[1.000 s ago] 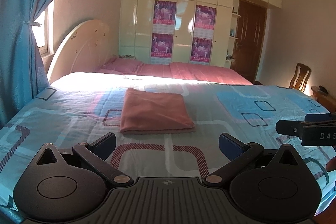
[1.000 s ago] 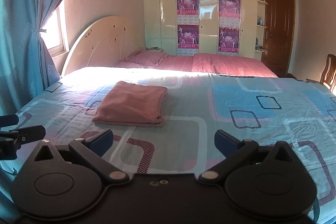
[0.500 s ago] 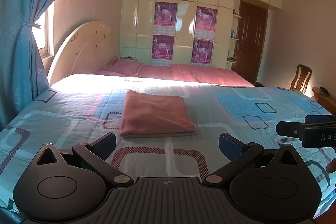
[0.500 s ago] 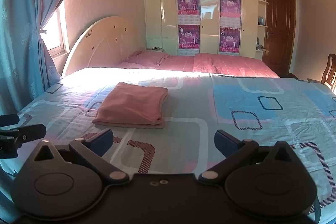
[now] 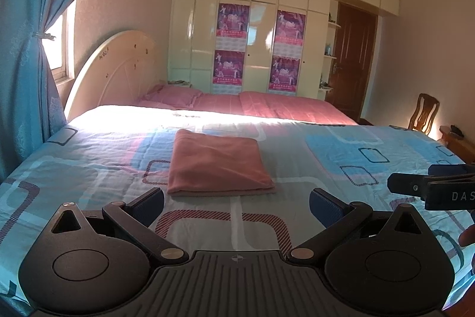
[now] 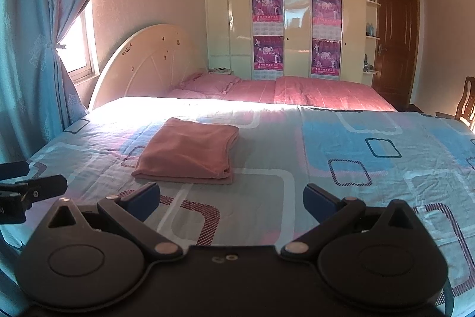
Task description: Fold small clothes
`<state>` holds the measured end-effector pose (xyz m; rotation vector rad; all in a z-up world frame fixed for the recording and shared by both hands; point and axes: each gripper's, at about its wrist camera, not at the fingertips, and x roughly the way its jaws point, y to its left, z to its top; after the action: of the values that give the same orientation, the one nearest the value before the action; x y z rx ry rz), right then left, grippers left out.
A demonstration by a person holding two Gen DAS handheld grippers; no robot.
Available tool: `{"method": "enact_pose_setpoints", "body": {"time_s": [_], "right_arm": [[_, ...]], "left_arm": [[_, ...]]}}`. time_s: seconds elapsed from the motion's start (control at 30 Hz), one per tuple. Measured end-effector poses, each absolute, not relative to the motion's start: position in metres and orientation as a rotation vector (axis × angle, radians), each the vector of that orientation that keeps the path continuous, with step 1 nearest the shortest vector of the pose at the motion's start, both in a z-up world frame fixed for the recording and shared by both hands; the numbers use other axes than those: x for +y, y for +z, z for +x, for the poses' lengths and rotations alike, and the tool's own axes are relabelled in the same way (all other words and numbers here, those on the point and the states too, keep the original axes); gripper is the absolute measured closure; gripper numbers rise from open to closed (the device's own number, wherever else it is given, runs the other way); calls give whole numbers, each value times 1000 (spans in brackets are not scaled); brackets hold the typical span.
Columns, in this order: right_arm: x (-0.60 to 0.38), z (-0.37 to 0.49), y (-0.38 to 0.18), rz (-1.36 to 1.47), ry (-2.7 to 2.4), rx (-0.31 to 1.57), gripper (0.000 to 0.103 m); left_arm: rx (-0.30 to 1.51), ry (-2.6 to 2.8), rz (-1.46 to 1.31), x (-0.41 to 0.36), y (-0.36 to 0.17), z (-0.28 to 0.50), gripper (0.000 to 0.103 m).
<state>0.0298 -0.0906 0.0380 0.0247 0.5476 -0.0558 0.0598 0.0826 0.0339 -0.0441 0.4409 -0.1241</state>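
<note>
— How do the tongs stand?
— Left tongs (image 5: 236,205) and right tongs (image 6: 231,202) are both spread wide and hold nothing.
— And the pink cloth (image 5: 216,164)?
— It lies folded on the bed (image 5: 341,156), beyond the tips, with bare cover on every side.

White letters "DAS" on black body of right gripper (image 5: 439,186), at right edge of left wrist view; word cut off by frame edge. Four purple posters (image 6: 267,5) on wardrobe doors (image 6: 294,20) carry print and calendar-like grids beneath pictures, too small to read. Dark scribble on cream headboard (image 6: 127,49), illegible. No other lettering, brand or number legible from either view.
</note>
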Motion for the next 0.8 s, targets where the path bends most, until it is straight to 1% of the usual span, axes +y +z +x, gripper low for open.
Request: {"method": "enact_pose_setpoints", "body": {"time_s": [0.8], "right_arm": [[-87,31,35,14,-60,557,1]], "left_arm": [[433,-113,-41,84,34,55,0]]}}
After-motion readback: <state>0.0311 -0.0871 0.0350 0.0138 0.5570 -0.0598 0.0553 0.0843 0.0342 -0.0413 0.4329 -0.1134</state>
